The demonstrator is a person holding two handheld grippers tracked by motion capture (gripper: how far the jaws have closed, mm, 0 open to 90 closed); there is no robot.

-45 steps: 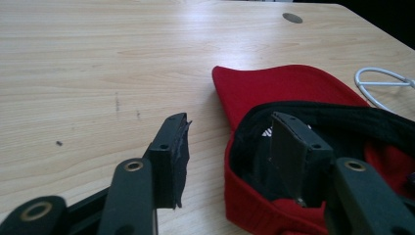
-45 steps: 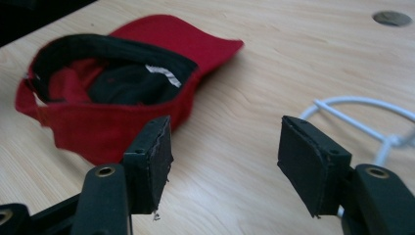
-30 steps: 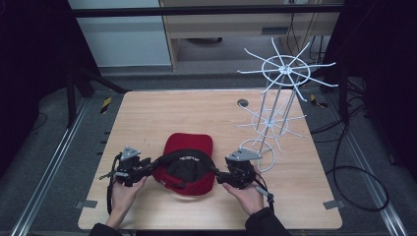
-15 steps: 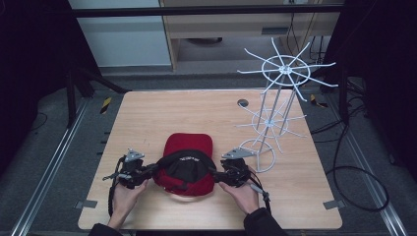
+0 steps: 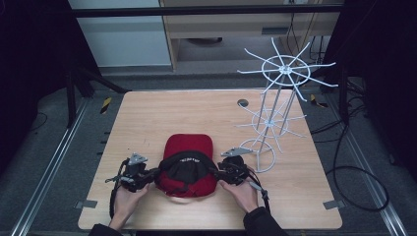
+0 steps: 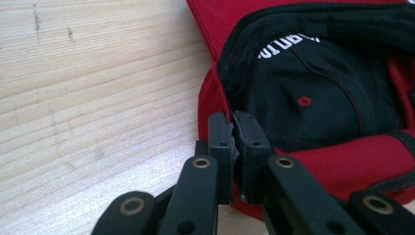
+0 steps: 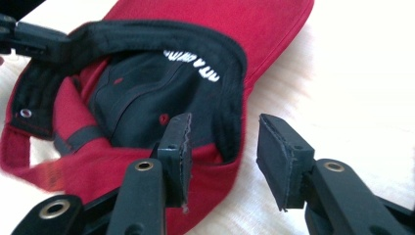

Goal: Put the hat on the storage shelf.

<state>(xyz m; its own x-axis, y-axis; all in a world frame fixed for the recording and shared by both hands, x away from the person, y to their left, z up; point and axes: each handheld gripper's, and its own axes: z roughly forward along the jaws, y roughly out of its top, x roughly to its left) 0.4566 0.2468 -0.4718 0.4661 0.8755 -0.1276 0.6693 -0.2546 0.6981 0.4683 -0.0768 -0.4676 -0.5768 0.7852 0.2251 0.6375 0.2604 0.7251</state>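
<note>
Both hand-held grippers sat at the near edge of the table, one at each side of the red cap. From my seat at the feed, the left hand-held gripper had its jaws brought together on the cap's side rim, the red and black fabric pinched between the pads; they had just been closing onto it. The right hand-held gripper stood with its jaws only partly apart, one jaw inside the cap over the black lining and the other outside above the bare wood, the rim lying in the gap between them. Those jaws had just been closing too, yet I saw the pads not pressing on the fabric.

The cap lay upside down on the table, its opening facing up, its brim pointing away from the person, its black sweatband showing white lettering. In the high view I placed the left hand-held gripper at the cap's left flank and the right hand-held gripper at its right flank, each held by a hand coming in from the near side.

A white wire rack stood upright on the table's far right, its round foot just beside the right hand-held gripper.
</note>
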